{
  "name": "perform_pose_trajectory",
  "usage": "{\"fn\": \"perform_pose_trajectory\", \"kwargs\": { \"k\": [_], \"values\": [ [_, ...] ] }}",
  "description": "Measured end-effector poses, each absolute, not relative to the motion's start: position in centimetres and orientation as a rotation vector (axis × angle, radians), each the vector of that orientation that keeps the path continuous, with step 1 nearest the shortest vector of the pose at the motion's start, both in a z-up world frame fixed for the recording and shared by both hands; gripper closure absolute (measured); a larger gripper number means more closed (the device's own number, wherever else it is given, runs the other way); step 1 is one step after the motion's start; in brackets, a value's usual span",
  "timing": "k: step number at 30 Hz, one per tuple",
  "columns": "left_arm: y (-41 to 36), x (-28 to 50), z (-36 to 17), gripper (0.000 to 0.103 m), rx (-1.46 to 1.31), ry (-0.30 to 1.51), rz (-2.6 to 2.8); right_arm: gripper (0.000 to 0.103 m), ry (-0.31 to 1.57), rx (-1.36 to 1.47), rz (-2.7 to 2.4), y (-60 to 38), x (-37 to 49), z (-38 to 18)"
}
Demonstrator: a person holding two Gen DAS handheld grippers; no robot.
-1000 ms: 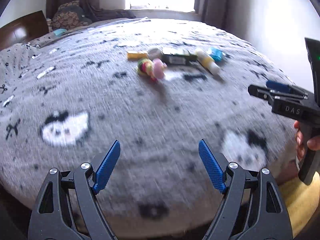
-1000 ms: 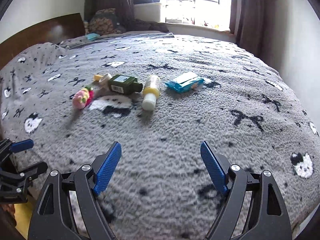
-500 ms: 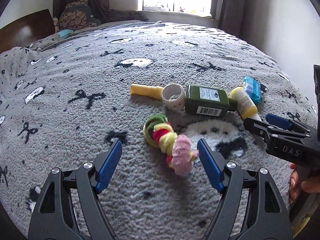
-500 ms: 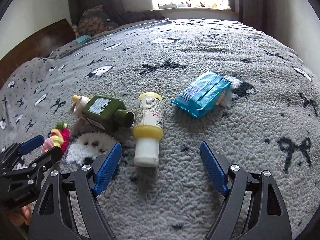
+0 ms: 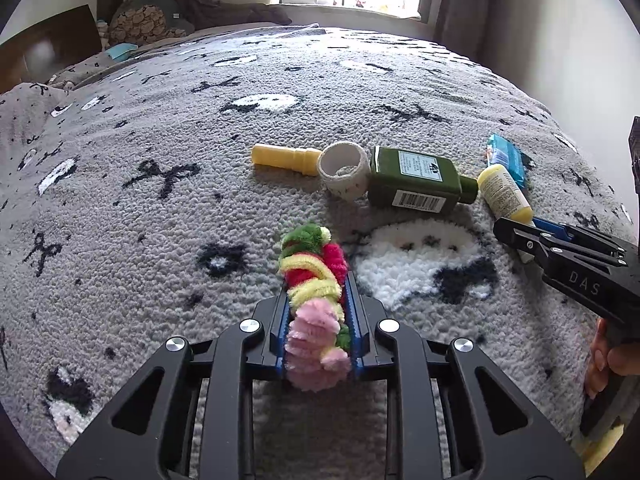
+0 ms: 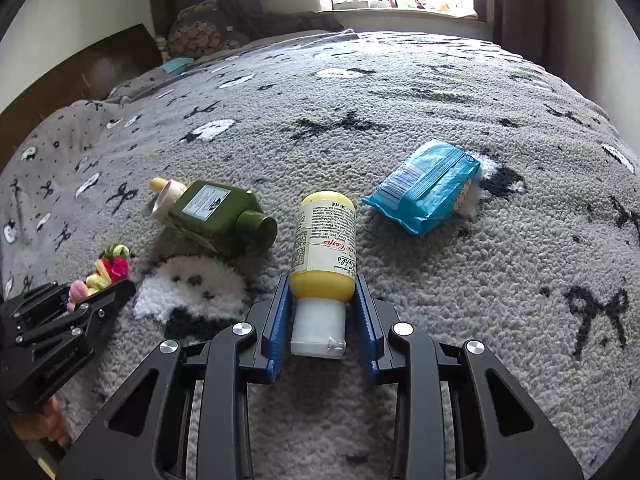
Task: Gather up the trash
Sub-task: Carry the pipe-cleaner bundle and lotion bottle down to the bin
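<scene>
My left gripper (image 5: 317,280) is shut on a fuzzy bundle of pink, yellow, red and green pipe cleaners (image 5: 312,256), which lies on the grey blanket (image 5: 160,240). In the right wrist view my right gripper (image 6: 322,280) has its jaws closing on a yellow bottle with a white cap (image 6: 324,240). The cap lies between the blue pads, and their tips touch the bottle's yellow shoulder. A green bottle (image 6: 224,212) lies just left of it and a blue packet (image 6: 424,186) to its right.
Behind the bundle lie a yellow tube (image 5: 286,158) and a white ring-shaped roll (image 5: 344,170) against the green bottle (image 5: 412,176). A dark pillow (image 5: 148,20) and a wooden headboard (image 5: 44,48) are at the far left. A window is at the far end.
Both grippers moved forward over the blanket to the items, then their jaws closed: the left on the fuzzy bundle, the right around the yellow bottle.
</scene>
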State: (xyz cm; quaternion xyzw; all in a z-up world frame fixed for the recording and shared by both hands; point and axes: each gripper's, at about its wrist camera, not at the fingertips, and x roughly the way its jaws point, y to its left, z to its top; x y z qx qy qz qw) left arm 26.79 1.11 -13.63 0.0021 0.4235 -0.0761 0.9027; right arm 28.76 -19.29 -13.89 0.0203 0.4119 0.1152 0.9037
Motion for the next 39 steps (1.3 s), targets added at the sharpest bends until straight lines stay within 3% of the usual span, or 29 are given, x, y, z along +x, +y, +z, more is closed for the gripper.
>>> {"fn": "perform_pose_trajectory", "kwargs": {
  "k": [8,21,29,39],
  "values": [
    [0.9,21.4,-12.6,0.082,0.014,0.849,-0.227,0.071,0.799,-0.121,0.265,-18.5,22.0,-11.8],
    [-0.7,10.2,-9.6,0.082,0.030,0.745,-0.330,0.071,0.678,-0.145,0.367,-19.0,9.2,-8.8],
    [-1.0,3.7,-10.5,0.082,0.027,0.733,-0.385,0.071,0.653,-0.106,0.398,-19.7,2.9,-10.5],
    [-1.1,-0.8,-15.1,0.082,0.044,0.851,-0.392,0.071,0.734,-0.104,0.415,-19.0,-1.1,-14.8]
  ]
}}
